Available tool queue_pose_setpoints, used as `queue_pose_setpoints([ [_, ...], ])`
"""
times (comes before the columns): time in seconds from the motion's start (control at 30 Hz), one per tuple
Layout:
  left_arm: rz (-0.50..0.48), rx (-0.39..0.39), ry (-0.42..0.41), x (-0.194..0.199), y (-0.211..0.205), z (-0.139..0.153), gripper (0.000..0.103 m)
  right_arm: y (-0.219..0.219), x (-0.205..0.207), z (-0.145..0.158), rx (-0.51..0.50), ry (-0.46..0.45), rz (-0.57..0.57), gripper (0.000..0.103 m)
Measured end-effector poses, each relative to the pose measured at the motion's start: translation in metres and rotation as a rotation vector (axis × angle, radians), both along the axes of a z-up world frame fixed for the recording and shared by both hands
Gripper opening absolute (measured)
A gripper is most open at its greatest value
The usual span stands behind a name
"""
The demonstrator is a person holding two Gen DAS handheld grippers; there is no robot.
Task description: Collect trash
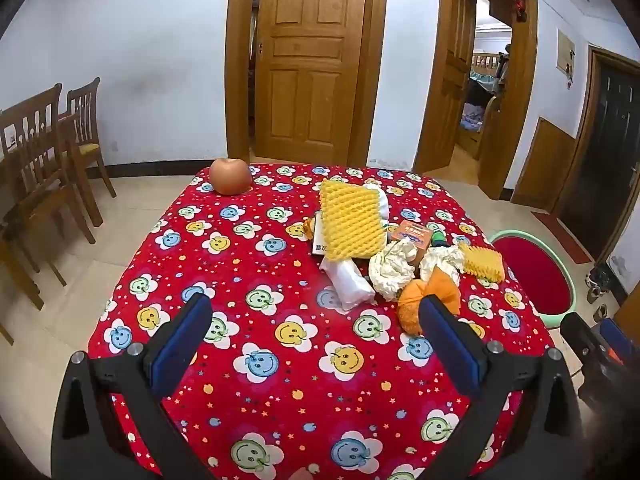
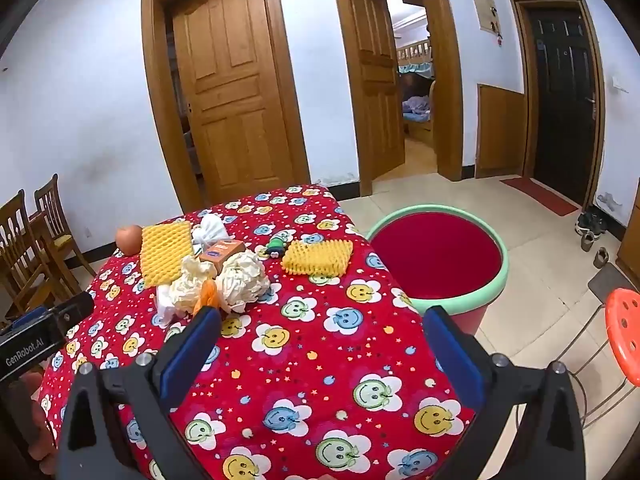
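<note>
A pile of trash lies on the red smiley tablecloth [image 1: 280, 380]: a large yellow foam net [image 1: 351, 220], a small yellow foam net [image 1: 482, 261], crumpled white tissues [image 1: 390, 268], a white plastic bag [image 1: 349, 284], orange peel [image 1: 420, 300] and a small orange box [image 1: 412, 236]. The same pile shows in the right wrist view, with the tissues [image 2: 240, 276] and small net [image 2: 318, 258]. My left gripper [image 1: 316, 312] is open and empty, short of the pile. My right gripper [image 2: 320, 320] is open and empty above the cloth. A red bin with a green rim [image 2: 436, 258] stands beside the table.
An apple [image 1: 231, 176] sits at the table's far left corner. Wooden chairs [image 1: 48, 152] stand at the left. An orange stool [image 2: 624, 332] is on the floor at the right. Wooden doors [image 1: 308, 60] line the back wall.
</note>
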State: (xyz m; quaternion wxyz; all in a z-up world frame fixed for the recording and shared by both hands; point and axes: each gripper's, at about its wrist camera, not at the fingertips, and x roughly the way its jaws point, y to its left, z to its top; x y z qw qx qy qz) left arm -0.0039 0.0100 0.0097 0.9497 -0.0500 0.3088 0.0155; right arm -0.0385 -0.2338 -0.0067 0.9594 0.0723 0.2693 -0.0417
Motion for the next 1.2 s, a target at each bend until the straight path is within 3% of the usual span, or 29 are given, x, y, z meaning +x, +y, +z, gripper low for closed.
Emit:
queue_pose_setpoints([
  [1.2, 0.011, -0.010, -0.009, -0.0003, 0.0047, 0.0044, 0.102, 0.0074, -0.0012, 0.0045, -0.001, -0.003, -0.006, 0.103],
])
